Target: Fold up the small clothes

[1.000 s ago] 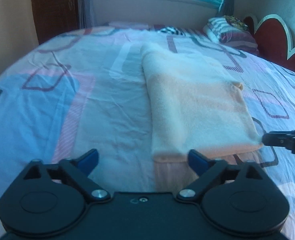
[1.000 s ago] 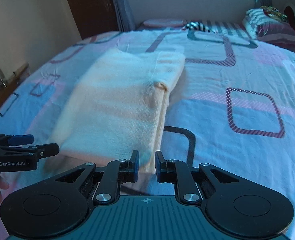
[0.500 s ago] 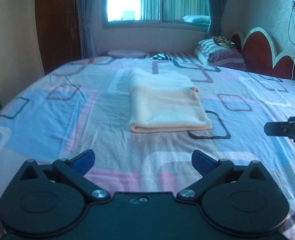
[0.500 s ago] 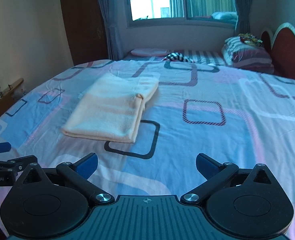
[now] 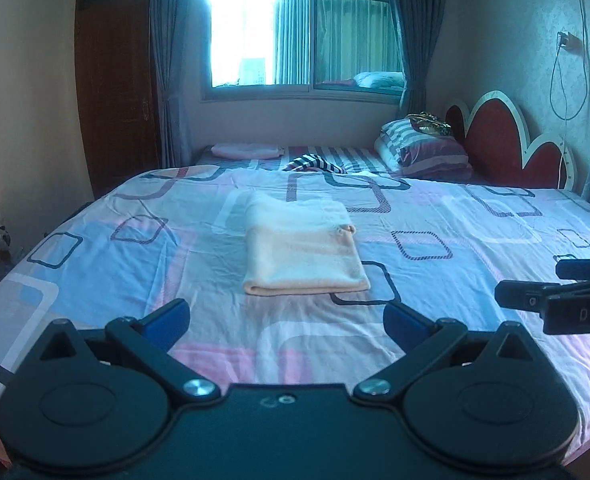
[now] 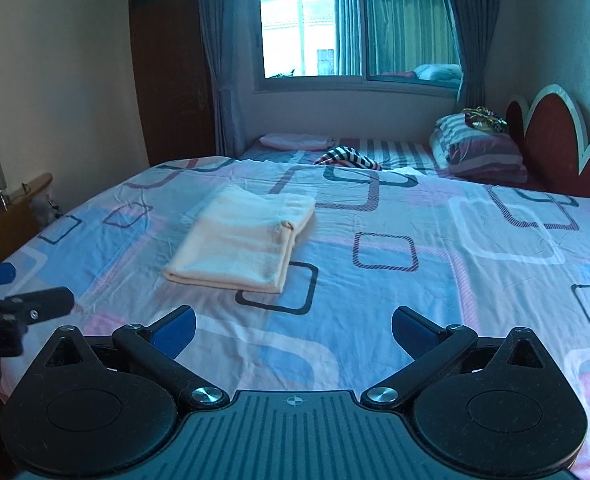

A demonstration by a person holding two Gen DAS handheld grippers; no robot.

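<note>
A folded cream-and-peach garment (image 5: 303, 252) lies flat on the bed (image 5: 95, 264), on a sheet printed with pink, blue and white blocks and dark rounded squares; its folded edge faces the cameras and a small corner sticks out at its right side. The left tool (image 5: 287, 320) hangs above the near part of the bed with its blue-padded jaws spread wide and nothing between them; the garment sits beyond the fingertips, apart from them. The right tool (image 6: 293, 326) is likewise fully spread, its jaws having just been opening, and it grips nothing; in its view the garment (image 6: 243, 240) lies ahead and to the left, clear of the pads. Each tool shows at the edge of the other's view, the right one at the right edge of the left wrist view, the left one at the left edge of the right wrist view. At the far end of the bed lie striped pillows (image 5: 423, 148) against a red scalloped headboard (image 5: 503, 148), a pink cushion (image 5: 245, 151) and a striped cloth (image 5: 315, 163). A window (image 5: 295, 36) with grey curtains stands behind.
</note>
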